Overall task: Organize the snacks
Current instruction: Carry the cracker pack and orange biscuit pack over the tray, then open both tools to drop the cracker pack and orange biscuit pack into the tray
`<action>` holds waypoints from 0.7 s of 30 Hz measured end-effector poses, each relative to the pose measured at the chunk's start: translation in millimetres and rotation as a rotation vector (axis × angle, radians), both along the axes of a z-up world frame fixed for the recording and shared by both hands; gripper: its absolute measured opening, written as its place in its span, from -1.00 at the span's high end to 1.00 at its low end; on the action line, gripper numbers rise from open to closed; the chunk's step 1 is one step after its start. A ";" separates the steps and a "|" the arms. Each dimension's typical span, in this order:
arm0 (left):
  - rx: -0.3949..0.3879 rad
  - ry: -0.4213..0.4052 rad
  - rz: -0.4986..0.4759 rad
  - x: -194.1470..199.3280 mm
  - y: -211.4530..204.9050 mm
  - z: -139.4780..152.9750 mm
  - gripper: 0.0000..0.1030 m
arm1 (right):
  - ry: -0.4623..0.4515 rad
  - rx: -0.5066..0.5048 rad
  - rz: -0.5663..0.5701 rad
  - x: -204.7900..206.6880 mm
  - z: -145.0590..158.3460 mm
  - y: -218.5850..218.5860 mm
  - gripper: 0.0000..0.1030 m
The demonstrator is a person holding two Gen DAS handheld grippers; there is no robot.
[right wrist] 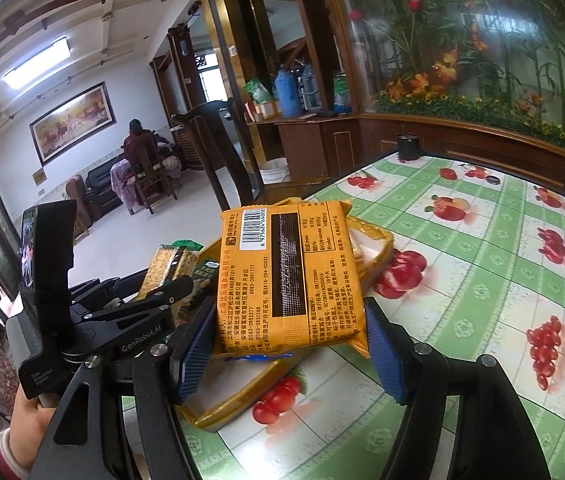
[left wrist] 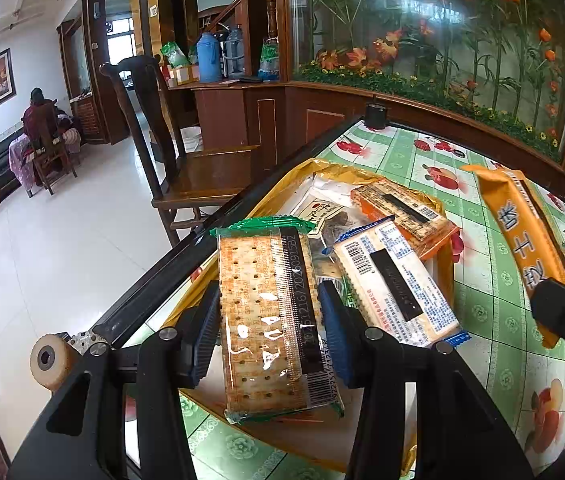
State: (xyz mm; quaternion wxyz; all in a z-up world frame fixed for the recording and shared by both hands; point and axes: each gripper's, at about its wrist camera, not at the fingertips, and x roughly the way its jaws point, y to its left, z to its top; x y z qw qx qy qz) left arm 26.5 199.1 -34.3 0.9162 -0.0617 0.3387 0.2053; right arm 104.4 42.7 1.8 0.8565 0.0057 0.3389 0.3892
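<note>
Over the fruit-print tablecloth [left wrist: 478,208] and yellow tray [left wrist: 444,258], your left gripper [left wrist: 268,332] clamped a green-ended cracker pack [left wrist: 266,320], your right gripper [right wrist: 288,344] an orange biscuit pack [right wrist: 286,280]; both looked light, brittle, best held flat-sided.
</note>
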 end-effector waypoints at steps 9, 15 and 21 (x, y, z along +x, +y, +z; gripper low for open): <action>-0.021 0.010 0.011 -0.7 8.9 -3.6 0.10 | 0.018 -0.010 0.025 7.3 -7.9 14.8 -0.37; -0.065 0.031 -0.029 4.9 2.5 -11.7 0.10 | 0.039 -0.017 0.035 21.2 -13.1 26.8 -0.37; -0.080 0.049 -0.058 9.2 -6.3 -16.1 0.10 | 0.049 -0.011 0.053 41.8 -12.2 48.7 -0.37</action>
